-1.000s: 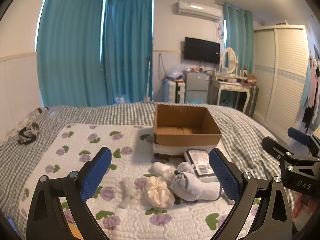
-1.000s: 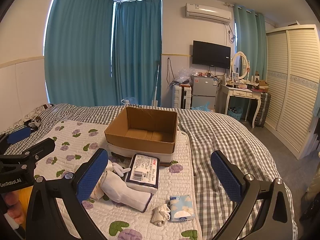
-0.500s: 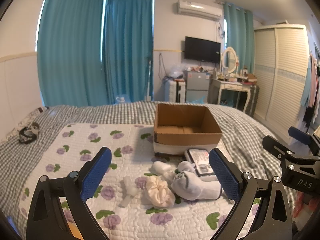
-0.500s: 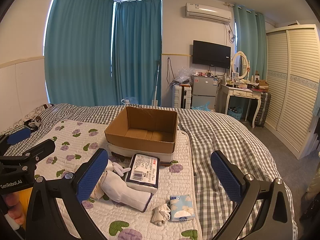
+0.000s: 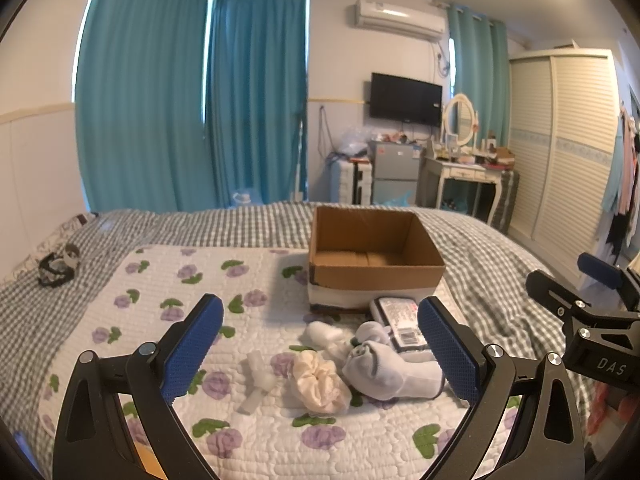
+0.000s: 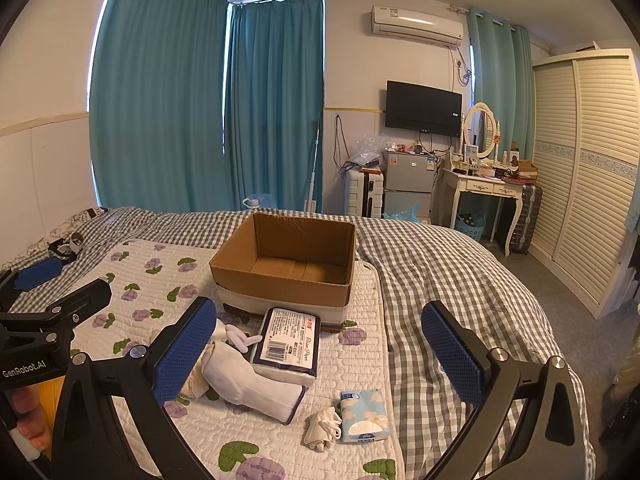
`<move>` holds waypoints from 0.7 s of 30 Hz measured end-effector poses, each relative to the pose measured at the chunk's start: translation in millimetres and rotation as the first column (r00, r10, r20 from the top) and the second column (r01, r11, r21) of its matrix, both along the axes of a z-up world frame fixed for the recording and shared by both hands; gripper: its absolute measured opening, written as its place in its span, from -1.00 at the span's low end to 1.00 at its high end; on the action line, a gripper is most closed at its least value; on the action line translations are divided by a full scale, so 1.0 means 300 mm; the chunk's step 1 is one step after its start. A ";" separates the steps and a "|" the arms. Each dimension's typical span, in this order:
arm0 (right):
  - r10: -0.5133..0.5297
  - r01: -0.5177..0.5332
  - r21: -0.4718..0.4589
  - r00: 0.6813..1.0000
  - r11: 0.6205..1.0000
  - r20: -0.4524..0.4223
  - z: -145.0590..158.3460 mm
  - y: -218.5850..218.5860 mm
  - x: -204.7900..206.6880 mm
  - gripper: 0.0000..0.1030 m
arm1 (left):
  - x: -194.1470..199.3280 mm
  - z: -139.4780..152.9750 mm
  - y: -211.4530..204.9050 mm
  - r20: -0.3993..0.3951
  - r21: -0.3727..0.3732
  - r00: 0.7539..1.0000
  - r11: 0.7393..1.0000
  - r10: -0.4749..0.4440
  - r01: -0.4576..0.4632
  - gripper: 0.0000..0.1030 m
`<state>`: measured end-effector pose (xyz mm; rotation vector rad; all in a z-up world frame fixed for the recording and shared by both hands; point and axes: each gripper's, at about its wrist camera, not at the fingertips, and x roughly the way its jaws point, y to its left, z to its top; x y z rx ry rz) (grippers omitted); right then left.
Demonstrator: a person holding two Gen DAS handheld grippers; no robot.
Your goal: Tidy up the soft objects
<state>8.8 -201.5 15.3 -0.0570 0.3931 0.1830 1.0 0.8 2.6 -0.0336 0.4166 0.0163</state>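
Note:
An open, empty cardboard box (image 5: 374, 258) (image 6: 288, 264) stands on the flowered quilt (image 5: 168, 300). In front of it lie soft things: a cream scrunchie (image 5: 318, 388), a white sock (image 5: 394, 372) (image 6: 250, 384), a small white roll (image 5: 322, 334), a clear plastic piece (image 5: 256, 380), a dark tissue pack (image 5: 396, 320) (image 6: 290, 342), a blue tissue packet (image 6: 363, 416) and a crumpled white cloth (image 6: 322, 426). My left gripper (image 5: 320, 350) is open and empty above the scrunchie and sock. My right gripper (image 6: 320, 354) is open and empty, hovering right of the sock.
A checked bedspread (image 6: 432, 272) covers the bed; its right edge drops to the floor. A dark small object (image 5: 58, 266) lies at the far left. A wardrobe (image 6: 588, 168), dressing table (image 6: 486, 190) and small fridge (image 6: 408, 184) stand beyond.

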 end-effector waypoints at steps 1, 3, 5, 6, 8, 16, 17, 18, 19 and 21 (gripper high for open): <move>-0.002 0.002 -0.001 1.000 1.000 0.001 0.000 0.000 -0.001 1.00 | 0.000 0.000 -0.001 0.001 0.001 1.000 1.000 0.002 -0.002 0.94; 0.000 0.000 0.001 1.000 1.000 0.000 0.000 0.000 0.001 1.00 | 0.000 0.000 0.000 0.001 0.000 1.000 1.000 0.000 0.000 0.94; -0.001 0.001 0.001 1.000 1.000 0.001 -0.002 -0.002 0.000 1.00 | 0.000 0.000 -0.001 0.001 0.000 1.000 1.000 0.000 0.000 0.94; 0.000 0.000 0.002 1.000 1.000 0.002 -0.002 -0.001 0.000 1.00 | 0.000 0.000 -0.001 0.001 -0.001 1.000 1.000 -0.001 0.001 0.94; -0.002 0.002 0.003 1.000 1.000 0.004 -0.008 -0.003 -0.005 1.00 | -0.007 0.000 0.003 0.009 -0.004 1.000 1.000 -0.001 0.001 0.94; 0.011 -0.011 0.001 1.000 1.000 0.008 0.002 0.011 -0.013 1.00 | -0.026 0.016 0.007 0.036 -0.011 0.999 1.000 -0.004 0.005 0.94; 0.013 -0.013 0.002 1.000 1.000 0.007 0.001 0.010 -0.013 1.00 | -0.024 0.019 0.008 0.037 -0.013 0.999 1.000 -0.009 0.009 0.94; 0.013 -0.013 -0.001 1.000 1.000 0.004 -0.001 0.011 -0.014 1.00 | -0.023 0.023 0.010 0.039 -0.014 0.999 1.000 -0.012 0.012 0.94; 0.011 -0.011 -0.001 1.000 1.000 0.002 -0.001 0.009 -0.014 1.00 | -0.018 0.025 0.014 0.042 -0.012 0.999 1.000 -0.012 0.013 0.94; 0.004 -0.004 -0.003 1.000 1.000 -0.014 -0.012 0.005 -0.005 1.00 | -0.006 0.021 0.022 0.040 0.000 0.999 1.000 -0.008 0.008 0.94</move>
